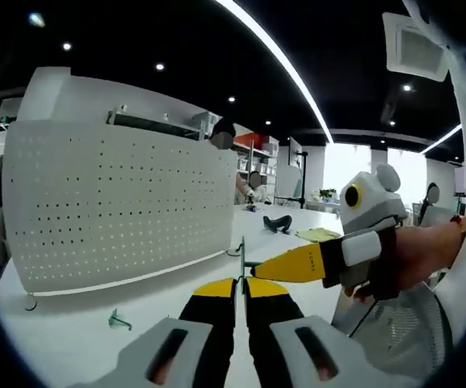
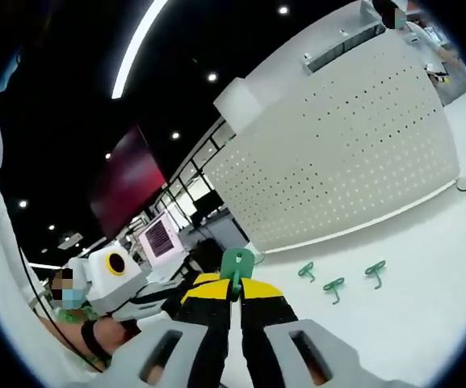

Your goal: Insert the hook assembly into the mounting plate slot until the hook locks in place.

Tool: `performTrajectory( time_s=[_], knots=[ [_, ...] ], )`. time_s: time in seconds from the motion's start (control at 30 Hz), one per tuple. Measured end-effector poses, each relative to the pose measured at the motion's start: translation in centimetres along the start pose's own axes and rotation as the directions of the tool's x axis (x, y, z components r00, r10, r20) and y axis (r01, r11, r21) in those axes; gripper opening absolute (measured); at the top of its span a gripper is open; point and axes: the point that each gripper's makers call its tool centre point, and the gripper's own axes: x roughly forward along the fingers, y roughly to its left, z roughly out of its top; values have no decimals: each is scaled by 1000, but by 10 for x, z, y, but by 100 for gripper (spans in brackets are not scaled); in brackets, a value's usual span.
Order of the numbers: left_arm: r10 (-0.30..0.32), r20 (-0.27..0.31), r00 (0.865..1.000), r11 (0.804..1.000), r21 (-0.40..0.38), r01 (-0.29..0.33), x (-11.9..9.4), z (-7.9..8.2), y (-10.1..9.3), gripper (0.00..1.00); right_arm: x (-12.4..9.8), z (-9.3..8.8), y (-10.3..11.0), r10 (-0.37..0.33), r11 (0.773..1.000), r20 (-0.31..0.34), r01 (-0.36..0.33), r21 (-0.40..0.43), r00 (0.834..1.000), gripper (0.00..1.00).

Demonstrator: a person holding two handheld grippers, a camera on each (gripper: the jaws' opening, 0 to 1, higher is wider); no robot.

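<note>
The small green plastic hook assembly [image 2: 236, 263] sat pinched between the closed yellow-and-black jaws of the right gripper [image 2: 234, 293], its rounded green head standing up just above the jaw tips. In the left gripper view, the left gripper [image 1: 240, 283] had its jaws shut on a thin upright metal plate [image 1: 241, 257], seen edge-on, and the right gripper [image 1: 253, 264] reached in from the right with its yellow tip touching that plate; a hand [image 1: 414, 255] held the right gripper's handle. Whether this thin piece was the mounting plate could not be told.

Three more green hooks [image 2: 333, 286] lay loose on the white worktop [image 2: 426, 275], near the foot of the large white perforated pegboard panel [image 2: 337, 145] that stood curved along the worktop's far edge. In the left gripper view, one green hook [image 1: 119, 321] lay on the worktop in front of the same panel [image 1: 119, 210].
</note>
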Motion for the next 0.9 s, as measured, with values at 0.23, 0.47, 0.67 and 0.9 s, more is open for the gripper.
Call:
performTrajectory(
  time_s=[0.23, 0.47, 0.67, 0.9],
  knots=[
    [14, 0, 1000, 1000, 3, -14, -2, -1, 4, 4, -1, -1, 1, 3, 1000, -2, -3, -3, 1000, 2],
    [9, -2, 1000, 1000, 14, -9, -2, -1, 2, 4, -2, 0, 1, -22, 1000, -6, 22, 22, 1000, 2],
    [4, -16, 1000, 1000, 20, -4, 1, -4, -1, 5, -5, -2, -2, -37, 998, -17, 38, 58, 999, 1],
    [1, -22, 1000, 1000, -13, -2, 1, -5, -1, 6, -5, -1, 1, -50, 999, -33, 50, -10, 998, 1]
  ],
)
